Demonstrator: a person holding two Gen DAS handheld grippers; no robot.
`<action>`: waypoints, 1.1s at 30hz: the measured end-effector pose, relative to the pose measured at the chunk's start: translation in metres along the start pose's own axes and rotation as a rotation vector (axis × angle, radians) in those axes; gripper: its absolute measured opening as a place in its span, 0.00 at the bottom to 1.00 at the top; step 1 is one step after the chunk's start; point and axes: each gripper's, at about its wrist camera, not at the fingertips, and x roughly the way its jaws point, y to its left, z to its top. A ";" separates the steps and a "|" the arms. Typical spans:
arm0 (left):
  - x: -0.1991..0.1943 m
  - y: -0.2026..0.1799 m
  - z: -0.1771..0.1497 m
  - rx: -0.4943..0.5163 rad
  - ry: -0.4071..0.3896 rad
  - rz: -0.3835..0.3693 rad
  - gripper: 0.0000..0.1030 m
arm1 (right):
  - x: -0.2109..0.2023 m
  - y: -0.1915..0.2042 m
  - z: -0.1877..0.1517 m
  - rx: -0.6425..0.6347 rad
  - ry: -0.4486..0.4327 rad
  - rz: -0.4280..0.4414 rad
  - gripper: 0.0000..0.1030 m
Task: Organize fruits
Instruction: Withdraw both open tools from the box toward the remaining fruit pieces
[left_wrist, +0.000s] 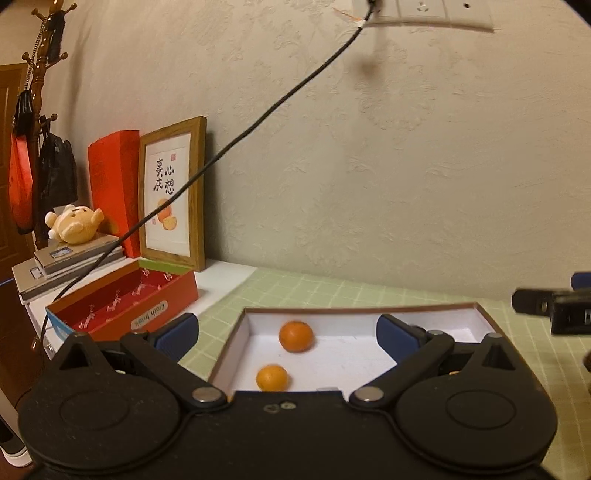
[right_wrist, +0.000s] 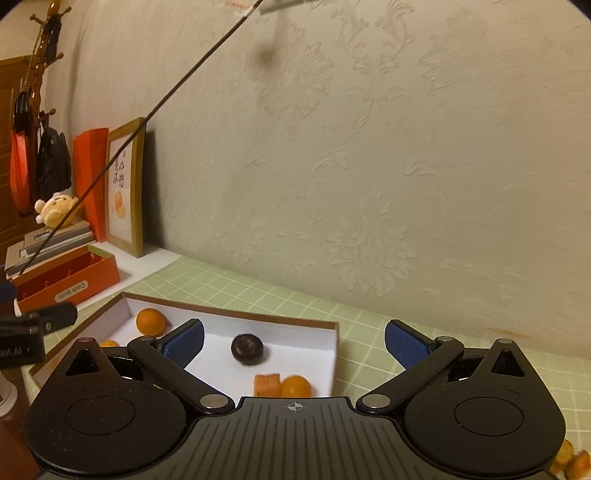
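Now: both grippers poised over the white tray (right_wrist: 334, 354), jaws spread wide and empty.
Remaining fruit pieces (right_wrist: 570, 461) lie on the surface behind the right gripper (right_wrist: 293, 341), lower right; left gripper (left_wrist: 286, 334) farther; oranges (left_wrist: 295, 336) already in tray.

Setting: a room in a private home. Indicators: embossed floral wallpaper (left_wrist: 406, 166); a wooden coat stand (left_wrist: 37, 74) hung with bags beside a brown door; a framed calligraphy print (left_wrist: 171, 192) with painted oranges leaning against the wall; a plush toy (left_wrist: 74, 223) lying on stacked books; a wall socket panel (left_wrist: 424, 11) with a black cable (left_wrist: 258, 118); a green checked tablecloth (left_wrist: 332, 291).
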 end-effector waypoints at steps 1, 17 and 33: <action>-0.005 -0.001 -0.001 0.000 0.002 -0.004 0.94 | -0.006 -0.001 0.000 -0.002 -0.002 -0.003 1.00; -0.063 -0.059 0.002 0.065 -0.103 -0.132 0.94 | -0.095 -0.037 -0.016 -0.028 -0.028 -0.088 1.00; -0.081 -0.152 -0.014 0.162 -0.132 -0.332 0.94 | -0.159 -0.089 -0.044 -0.106 -0.033 -0.208 1.00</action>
